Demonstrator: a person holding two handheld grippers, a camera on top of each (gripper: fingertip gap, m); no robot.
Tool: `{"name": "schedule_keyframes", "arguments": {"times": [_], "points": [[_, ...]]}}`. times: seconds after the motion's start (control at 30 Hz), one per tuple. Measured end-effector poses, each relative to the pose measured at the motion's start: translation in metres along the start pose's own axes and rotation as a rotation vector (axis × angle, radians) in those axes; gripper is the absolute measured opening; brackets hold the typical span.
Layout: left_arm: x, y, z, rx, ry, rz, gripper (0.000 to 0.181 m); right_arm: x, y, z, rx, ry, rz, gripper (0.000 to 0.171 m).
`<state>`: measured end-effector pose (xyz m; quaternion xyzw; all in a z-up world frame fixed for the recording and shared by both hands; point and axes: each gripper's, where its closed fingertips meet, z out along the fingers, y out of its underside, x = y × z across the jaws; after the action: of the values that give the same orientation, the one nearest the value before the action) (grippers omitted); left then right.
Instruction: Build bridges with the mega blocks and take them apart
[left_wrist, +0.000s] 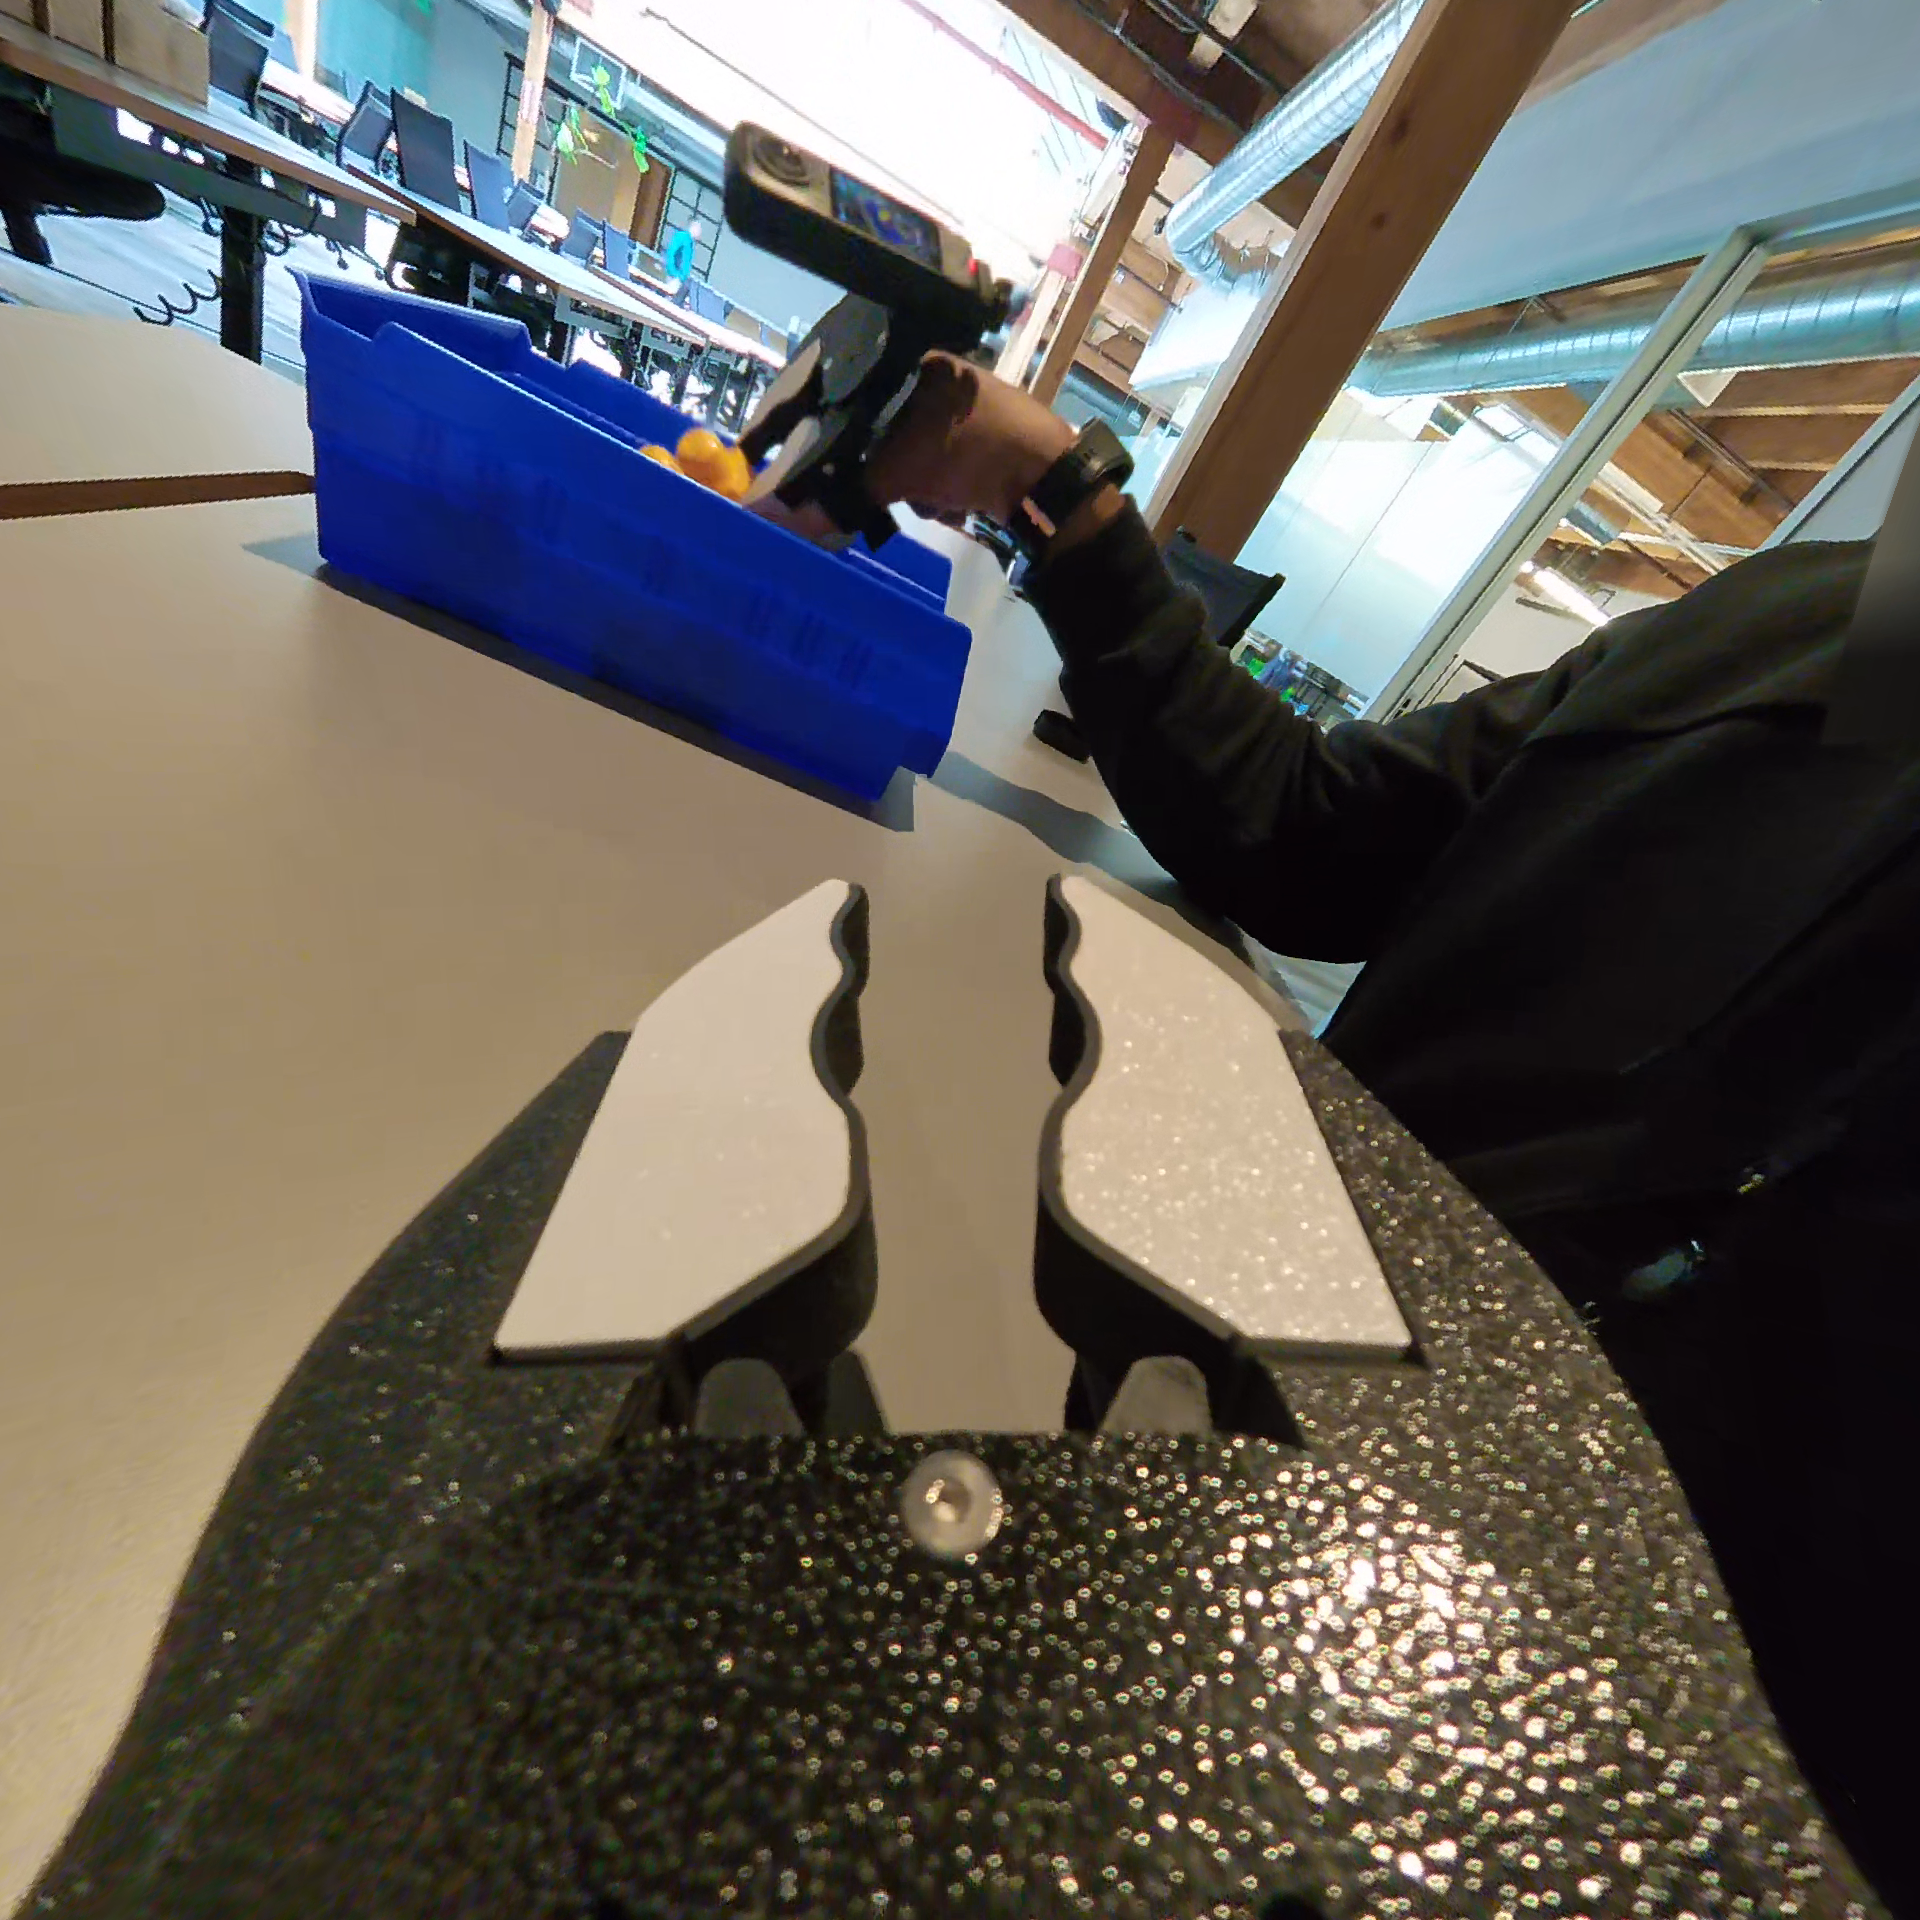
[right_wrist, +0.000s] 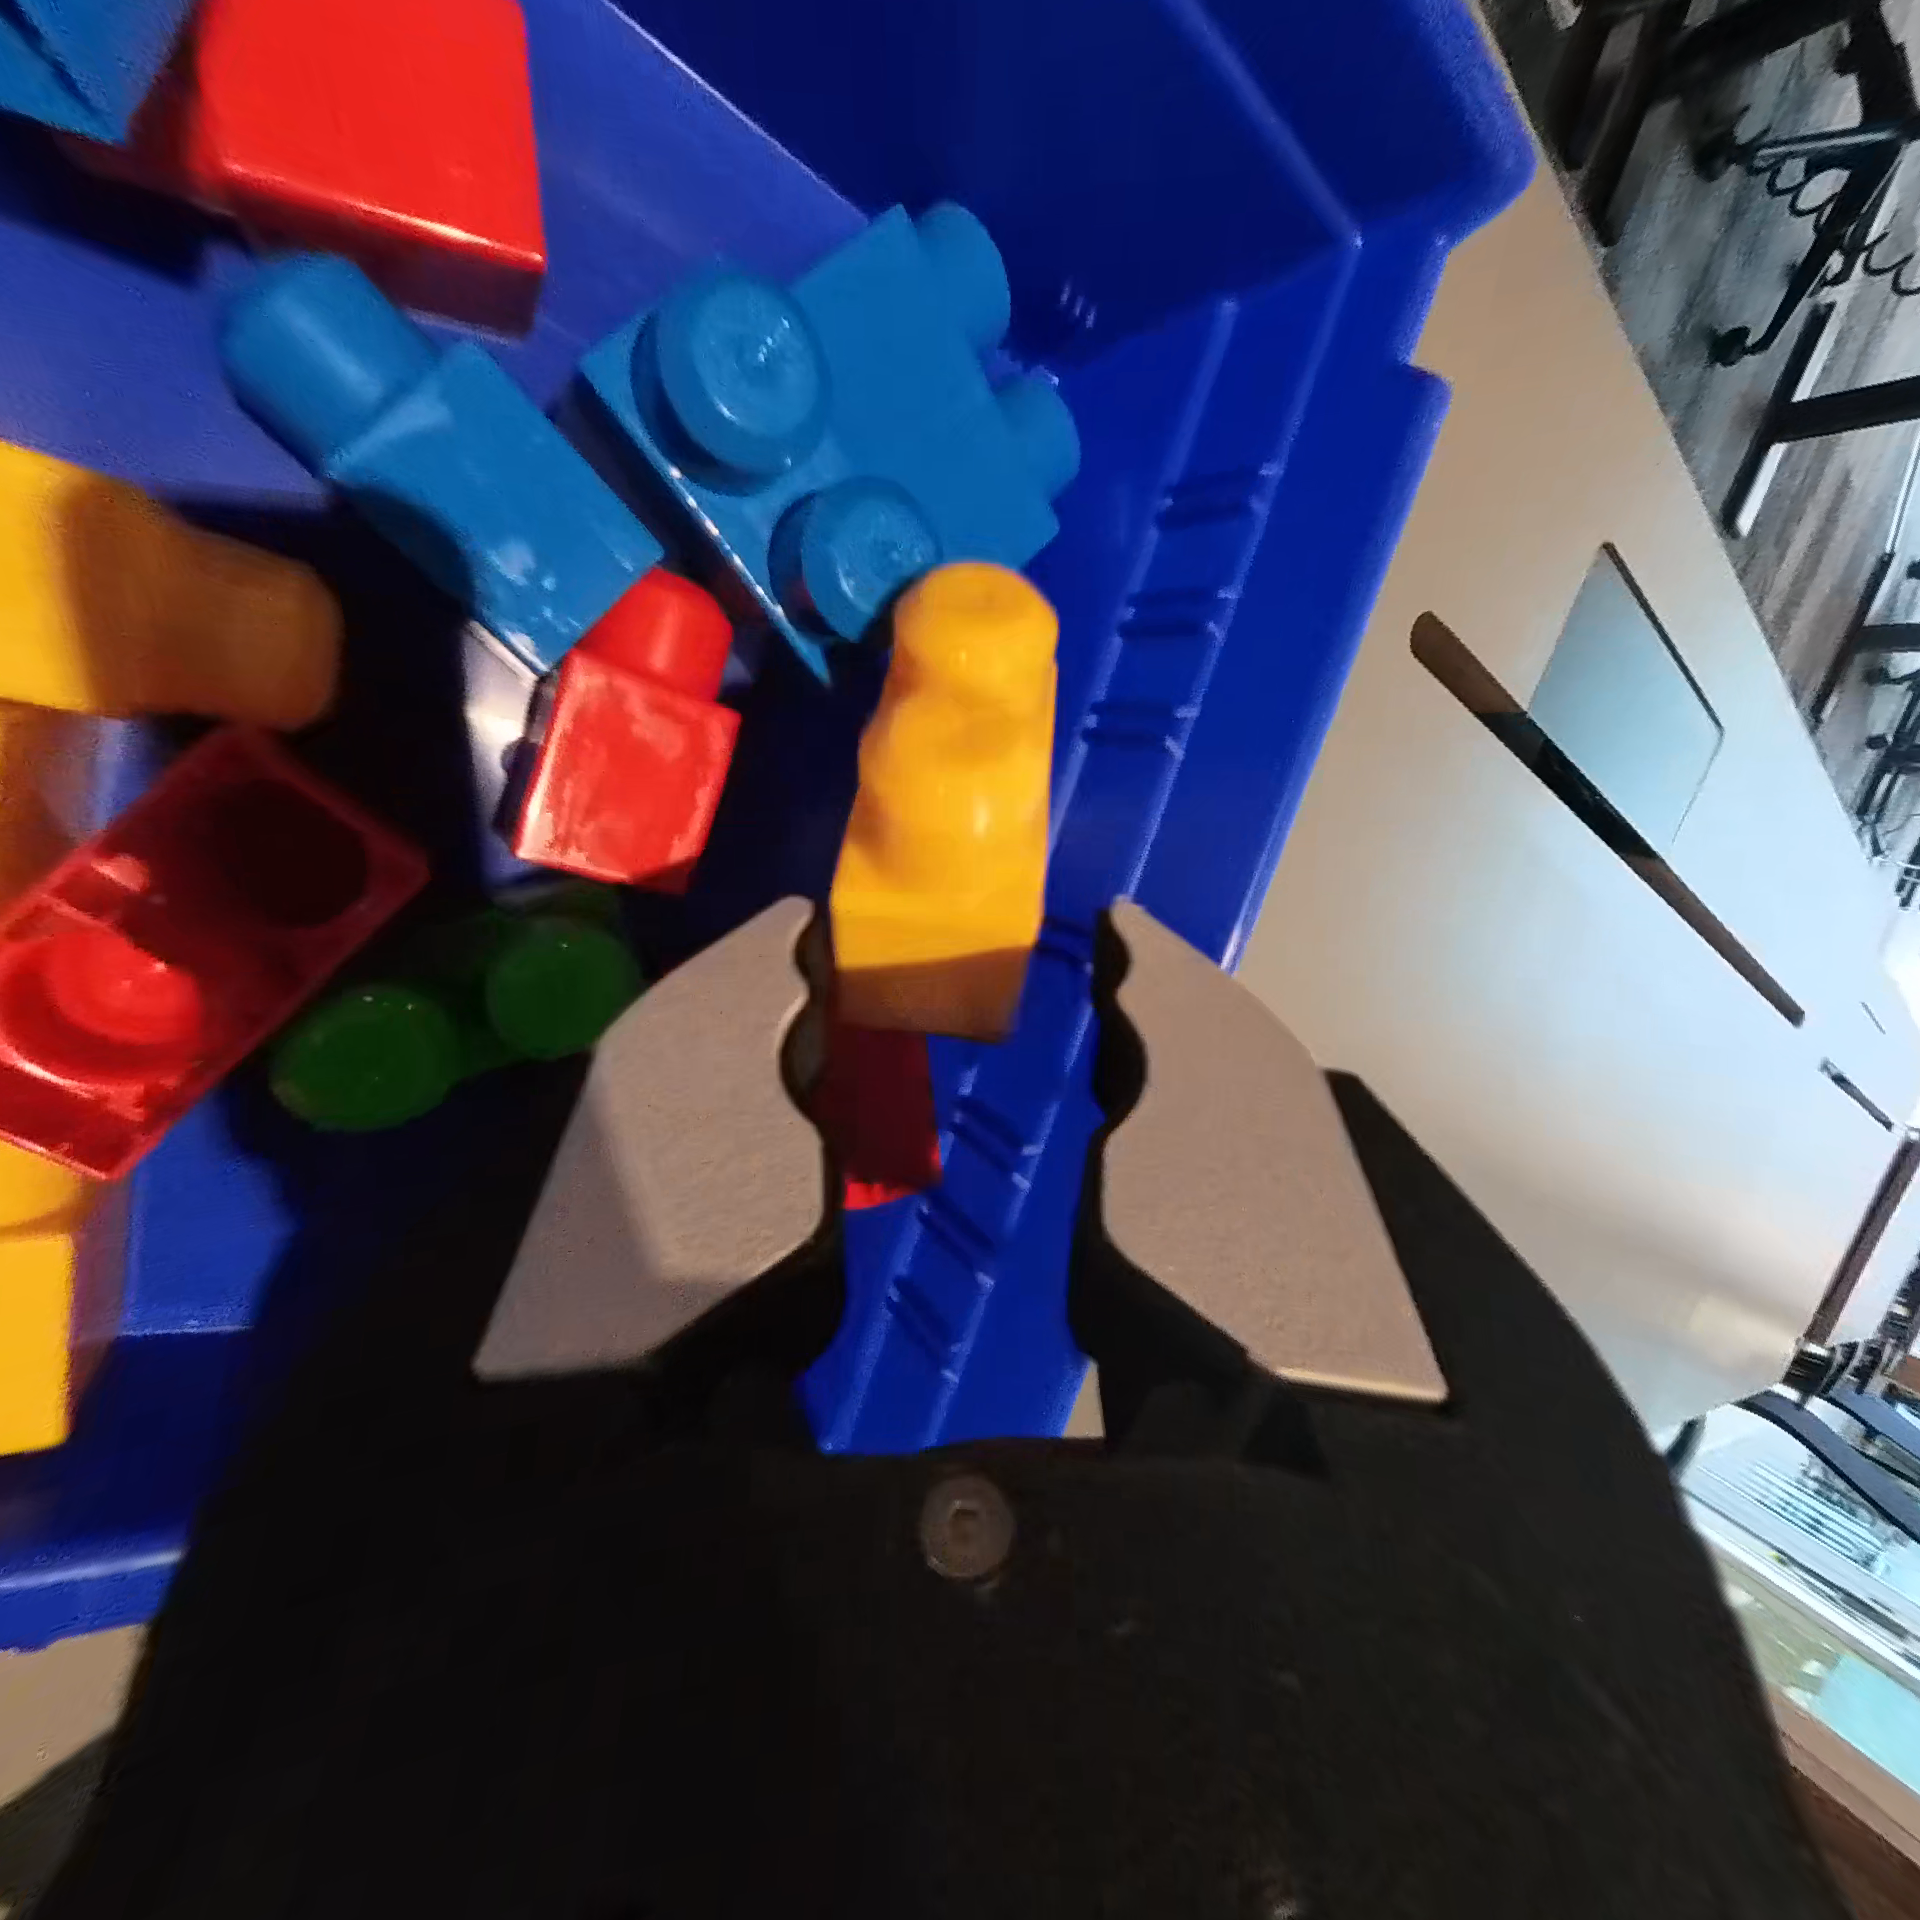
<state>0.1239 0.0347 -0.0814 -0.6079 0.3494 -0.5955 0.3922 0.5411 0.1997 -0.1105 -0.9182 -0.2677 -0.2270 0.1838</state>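
Note:
A blue bin stands on the tan table and holds several mega blocks. In the right wrist view the bin shows blue blocks, red blocks, a green block and a yellow block leaning against its inner wall. My right gripper is open, its fingertips on either side of the yellow block's base; a gap shows on the right side. It also shows in the left wrist view, dipped into the bin. My left gripper is open and empty, low over the bare table.
The person's black sleeve reaches across the table to the right of the bin. A small dark object lies near the sleeve. A wooden post stands behind. A dark strip crosses the table beyond the bin. Across from one pair of fingers to the other is roughly 45 centimetres.

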Motion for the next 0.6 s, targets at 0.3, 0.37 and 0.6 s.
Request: {"name": "schedule_keyframes", "arguments": {"times": [0.3, 0.37, 0.6], "points": [[0.000, 0.000, 0.000, 0.002, 0.007, -0.003, 0.031, -0.011, -0.054, -0.048, 0.361, -0.140, 0.107, 0.072], [0.000, 0.000, 0.000, 0.002, 0.007, -0.005, 0.031, -0.028, -0.080, -0.085, 0.551, -0.234, 0.094, 0.072], [-0.003, -0.003, -0.002, 0.026, -0.020, -0.002, 0.032, -0.169, -0.124, -0.231, 1.024, -0.593, -0.222, 0.077]]}}
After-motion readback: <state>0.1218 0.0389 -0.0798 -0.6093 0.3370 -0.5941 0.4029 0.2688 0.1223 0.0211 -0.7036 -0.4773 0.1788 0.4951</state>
